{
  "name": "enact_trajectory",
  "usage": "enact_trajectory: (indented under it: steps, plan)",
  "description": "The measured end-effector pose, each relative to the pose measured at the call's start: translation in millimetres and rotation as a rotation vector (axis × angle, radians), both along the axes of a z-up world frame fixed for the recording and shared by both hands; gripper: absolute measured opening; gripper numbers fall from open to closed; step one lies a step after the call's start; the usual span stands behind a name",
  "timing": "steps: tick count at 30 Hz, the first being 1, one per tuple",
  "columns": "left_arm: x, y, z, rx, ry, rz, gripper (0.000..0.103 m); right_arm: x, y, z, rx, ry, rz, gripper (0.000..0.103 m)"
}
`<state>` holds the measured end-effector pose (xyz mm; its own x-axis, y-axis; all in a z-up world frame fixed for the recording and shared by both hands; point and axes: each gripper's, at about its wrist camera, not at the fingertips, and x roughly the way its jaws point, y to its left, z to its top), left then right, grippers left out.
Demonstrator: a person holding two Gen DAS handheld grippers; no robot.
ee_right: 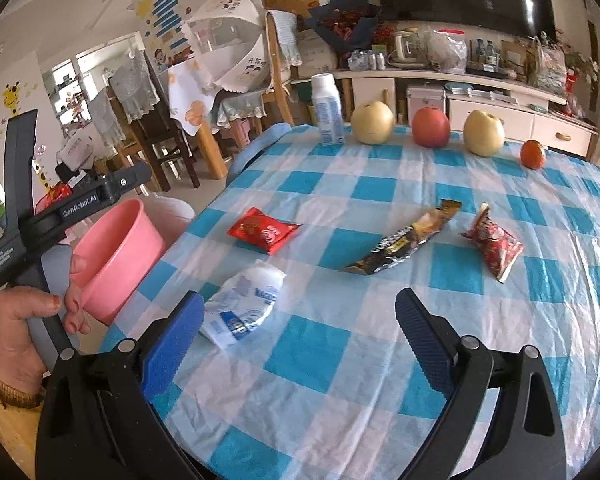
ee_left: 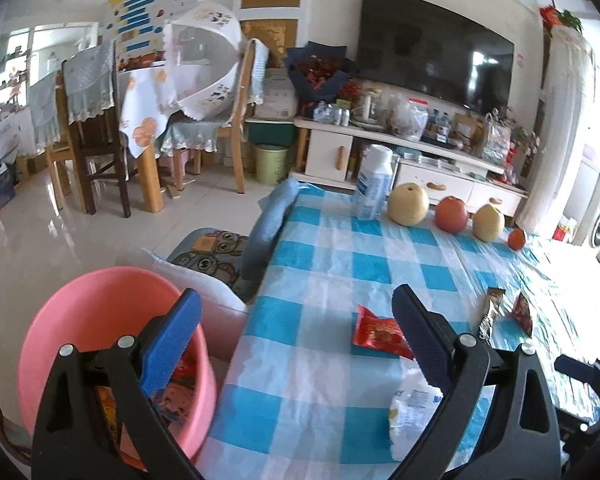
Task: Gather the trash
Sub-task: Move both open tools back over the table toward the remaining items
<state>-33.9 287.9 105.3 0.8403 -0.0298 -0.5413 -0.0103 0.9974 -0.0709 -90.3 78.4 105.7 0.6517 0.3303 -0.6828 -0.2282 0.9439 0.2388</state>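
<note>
On the blue-and-white checked table (ee_right: 340, 344) lie a white crumpled wrapper (ee_right: 242, 302), a red flat packet (ee_right: 262, 230), a dark coffee sachet (ee_right: 408, 240) and a red crinkled wrapper (ee_right: 494, 242). A pink bin (ee_right: 116, 252) stands beside the table's left edge, with some wrappers (ee_left: 176, 392) inside it. My left gripper (ee_left: 296, 316) is open, spanning the bin's rim and the table edge, the red packet (ee_left: 380, 334) and white wrapper (ee_left: 414, 412) by its right finger. My right gripper (ee_right: 300, 320) is open over the table, its left finger beside the white wrapper.
A white bottle (ee_right: 328, 110), two pears (ee_right: 372, 122), an apple (ee_right: 431, 127) and a small orange (ee_right: 533, 155) line the table's far edge. A hand (ee_right: 28, 320) holds the left gripper's handle. Beyond are chairs (ee_left: 88, 136), a green bin (ee_left: 271, 162) and a TV cabinet (ee_left: 400, 160).
</note>
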Motion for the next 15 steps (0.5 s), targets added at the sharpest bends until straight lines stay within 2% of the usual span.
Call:
enact_trajectory:
  steps: [7, 15]
  plan:
    - [4, -31, -4, 0.053, 0.014, -0.055, 0.096, 2, -27, -4, 0.021, 0.008, -0.024, 0.095]
    - [10, -82, -14, 0.163, 0.036, -0.143, 0.096, 6, -67, -5, 0.033, 0.015, -0.064, 0.095]
